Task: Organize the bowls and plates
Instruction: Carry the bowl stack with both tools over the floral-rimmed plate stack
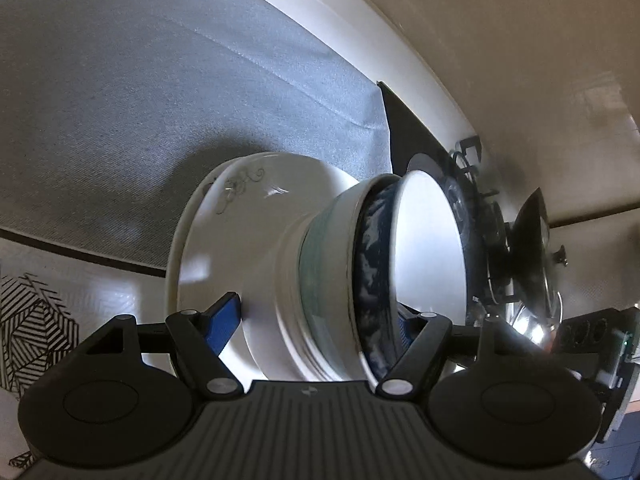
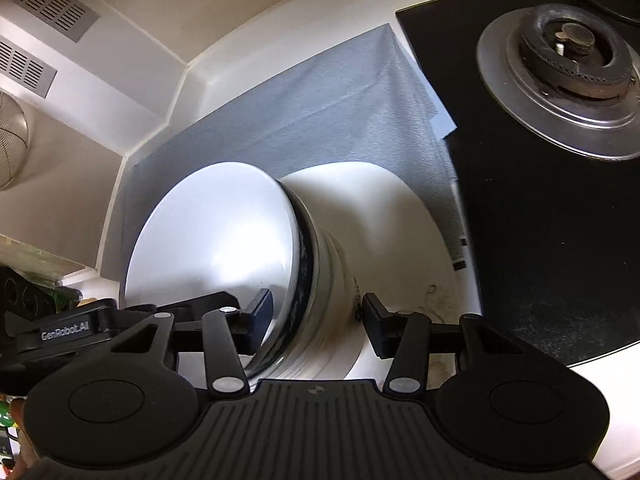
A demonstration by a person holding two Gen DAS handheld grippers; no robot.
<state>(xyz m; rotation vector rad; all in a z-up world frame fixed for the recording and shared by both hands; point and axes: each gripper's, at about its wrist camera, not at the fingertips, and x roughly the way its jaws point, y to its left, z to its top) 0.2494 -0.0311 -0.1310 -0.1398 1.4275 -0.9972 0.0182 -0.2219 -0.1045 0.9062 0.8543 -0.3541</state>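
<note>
Straddling the stack of bowls (image 1: 340, 272) from opposite sides, your left gripper (image 1: 316, 320) and right gripper (image 2: 316, 320) both stand spread, nothing clamped.

Stack of bowls (image 2: 256, 264) on plates (image 2: 384, 240) filling the span between both grippers' spread fingers, grey cloth (image 1: 160, 100) open beyond, gas burner (image 2: 568, 68) bounding one side, wall behind.

Three nested bowls (image 1: 360, 264), two plates (image 1: 224, 240), one burner (image 2: 568, 60)
</note>
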